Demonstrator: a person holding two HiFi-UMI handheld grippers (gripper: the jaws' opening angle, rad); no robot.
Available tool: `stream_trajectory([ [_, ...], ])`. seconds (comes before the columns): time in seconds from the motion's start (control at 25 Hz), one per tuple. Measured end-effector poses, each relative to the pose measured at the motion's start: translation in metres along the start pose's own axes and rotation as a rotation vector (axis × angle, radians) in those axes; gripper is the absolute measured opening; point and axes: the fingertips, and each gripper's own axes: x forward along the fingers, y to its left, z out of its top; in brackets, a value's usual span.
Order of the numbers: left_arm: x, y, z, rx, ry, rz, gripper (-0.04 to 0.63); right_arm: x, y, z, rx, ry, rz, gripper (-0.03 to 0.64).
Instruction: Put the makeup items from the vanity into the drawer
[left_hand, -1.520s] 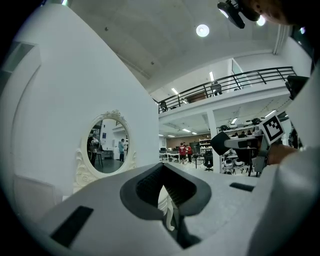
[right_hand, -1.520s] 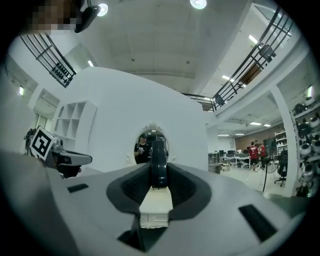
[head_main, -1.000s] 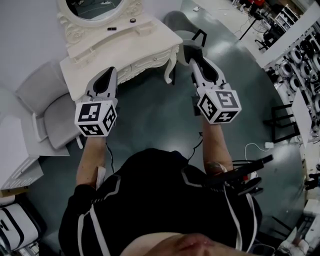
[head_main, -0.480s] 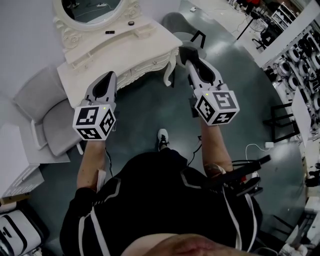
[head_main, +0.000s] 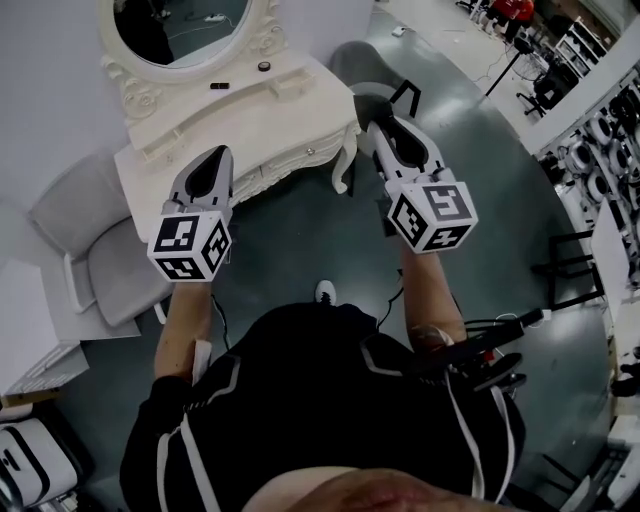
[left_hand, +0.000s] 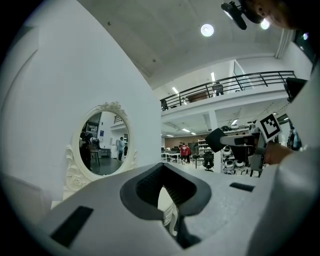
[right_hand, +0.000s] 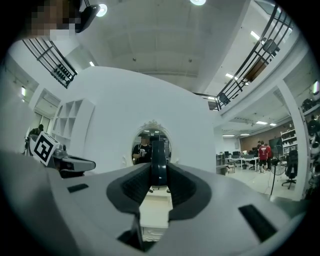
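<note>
The white vanity (head_main: 250, 118) with its oval mirror (head_main: 180, 25) stands ahead at upper left, its drawers shut. A small black bar (head_main: 219, 86) and a round dark item (head_main: 263, 67) lie on its upper shelf. My right gripper (head_main: 368, 102) hovers off the vanity's right corner, shut on a flat dark-blue item (right_hand: 158, 155) that stands edge-on between the pads. My left gripper (head_main: 212, 155) is held before the vanity's front left, fingertips together and nothing in them; in the left gripper view (left_hand: 162, 167) it points past the mirror (left_hand: 105, 142).
A grey chair (head_main: 105, 250) sits left of the vanity, and a grey seat (head_main: 350, 58) stands behind its right end. White furniture (head_main: 40, 335) is at the lower left. Racks and black stands (head_main: 570, 250) line the right side. A white cable (head_main: 520, 295) lies on the floor.
Both grippers keep their pose and grip. The view has drifted so more of the mirror shows, and a white shoe now shows on the floor between the arms.
</note>
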Motion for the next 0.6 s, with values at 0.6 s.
stream_trajectory([
  [0.6, 0.116, -0.034, 0.011, 0.06, 0.013, 0.005, 0.004, 0.041, -0.106, -0.002, 0.018, -0.026, 0.007, 0.097],
])
